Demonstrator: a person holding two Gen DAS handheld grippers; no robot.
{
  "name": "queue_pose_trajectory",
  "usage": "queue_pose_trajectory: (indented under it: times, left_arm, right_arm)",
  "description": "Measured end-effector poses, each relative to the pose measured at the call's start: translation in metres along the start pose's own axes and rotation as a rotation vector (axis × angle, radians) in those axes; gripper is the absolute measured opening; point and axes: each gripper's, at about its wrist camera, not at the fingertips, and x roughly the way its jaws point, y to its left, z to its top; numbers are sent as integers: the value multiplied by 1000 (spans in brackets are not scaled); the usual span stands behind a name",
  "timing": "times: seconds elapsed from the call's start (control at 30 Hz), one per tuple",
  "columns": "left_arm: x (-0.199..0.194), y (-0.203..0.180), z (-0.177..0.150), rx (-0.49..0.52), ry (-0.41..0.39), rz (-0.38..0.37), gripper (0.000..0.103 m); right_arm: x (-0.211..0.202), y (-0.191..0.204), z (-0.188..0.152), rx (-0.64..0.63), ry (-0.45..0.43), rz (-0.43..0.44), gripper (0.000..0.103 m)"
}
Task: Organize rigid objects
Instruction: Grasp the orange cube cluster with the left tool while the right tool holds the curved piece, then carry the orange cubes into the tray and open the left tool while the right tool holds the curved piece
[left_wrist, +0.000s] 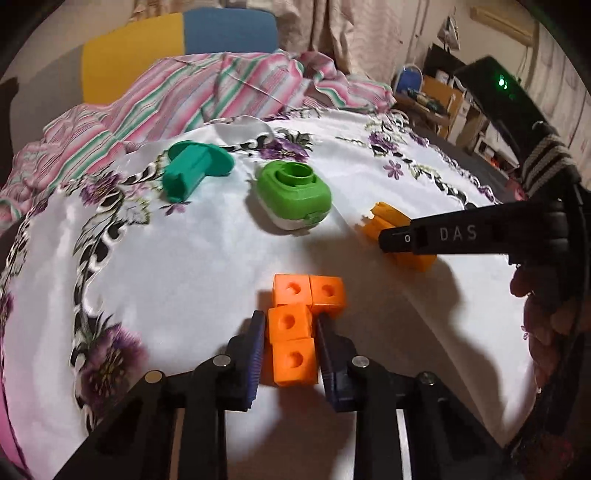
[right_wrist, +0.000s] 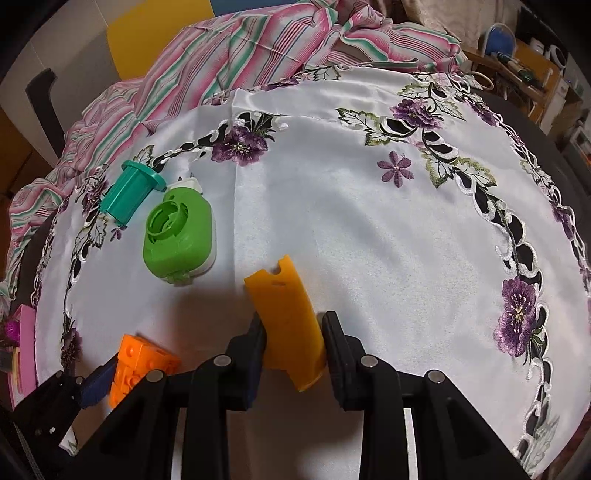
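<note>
An orange block (left_wrist: 291, 347) made of several joined cubes with round holes lies on the white embroidered cloth (left_wrist: 184, 277). My left gripper (left_wrist: 290, 321) is shut on its near cubes, a pad on each side. The same block (right_wrist: 140, 365) shows at the lower left of the right wrist view, with a left finger beside it. My right gripper (right_wrist: 293, 321) is shut on a yellow-orange notched piece (right_wrist: 284, 317), tilted just above the cloth. In the left wrist view that piece (left_wrist: 384, 221) pokes out from a black finger at the right.
A teal flanged tube (left_wrist: 192, 170) lies on its side at the back left, next to a green and white rounded case (left_wrist: 293, 195). A crumpled pink striped cloth (left_wrist: 166, 99) is heaped behind. A pink flat object (right_wrist: 24, 350) sits off the cloth's left edge.
</note>
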Motion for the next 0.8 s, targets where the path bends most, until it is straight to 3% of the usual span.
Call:
queue_pose_trajectory:
  times: [0.33,0.8]
  left_arm:
    - [-22,16,-23,-65,-39,17,26]
    - [-71,45,-50,-206,-96,-29,26]
  right_arm:
    - [-7,28,-5,-132,-38,29,31]
    - [-11,54,-12,-266,-72,72,31]
